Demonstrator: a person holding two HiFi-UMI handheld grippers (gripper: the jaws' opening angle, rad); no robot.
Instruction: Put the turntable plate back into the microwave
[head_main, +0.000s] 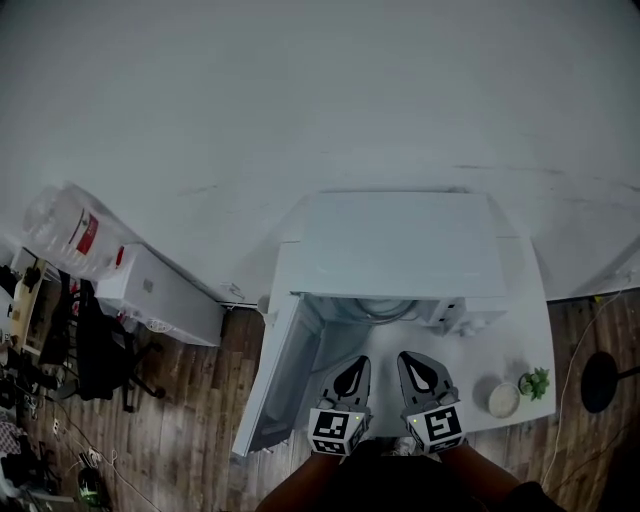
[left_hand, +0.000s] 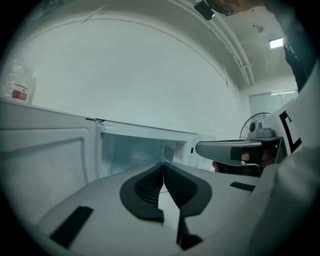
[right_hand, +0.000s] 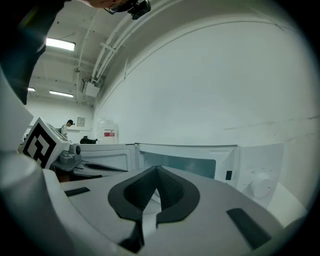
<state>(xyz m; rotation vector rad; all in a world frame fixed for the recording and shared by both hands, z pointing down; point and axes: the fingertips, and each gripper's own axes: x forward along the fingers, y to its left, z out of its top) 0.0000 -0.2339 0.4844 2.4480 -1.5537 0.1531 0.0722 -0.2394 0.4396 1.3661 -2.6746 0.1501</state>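
A white microwave (head_main: 400, 245) stands on a white table (head_main: 525, 345), its door (head_main: 278, 372) swung open to the left. In the cavity mouth I see a round glass rim, apparently the turntable plate (head_main: 386, 309). My left gripper (head_main: 351, 374) and right gripper (head_main: 415, 368) hover side by side just in front of the opening, both shut with nothing between the jaws. In the left gripper view the shut gripper (left_hand: 163, 165) points into the lit cavity (left_hand: 132, 152). The right gripper (right_hand: 157, 171) faces the cavity and the control knob (right_hand: 261, 186).
A small white dish (head_main: 503, 399) and a little green plant (head_main: 537, 382) sit on the table at the right. A water dispenser (head_main: 160, 295) with its bottle (head_main: 68, 228) stands to the left, a black chair (head_main: 100, 360) beside it. A round black stand base (head_main: 600, 381) is on the wooden floor at the right.
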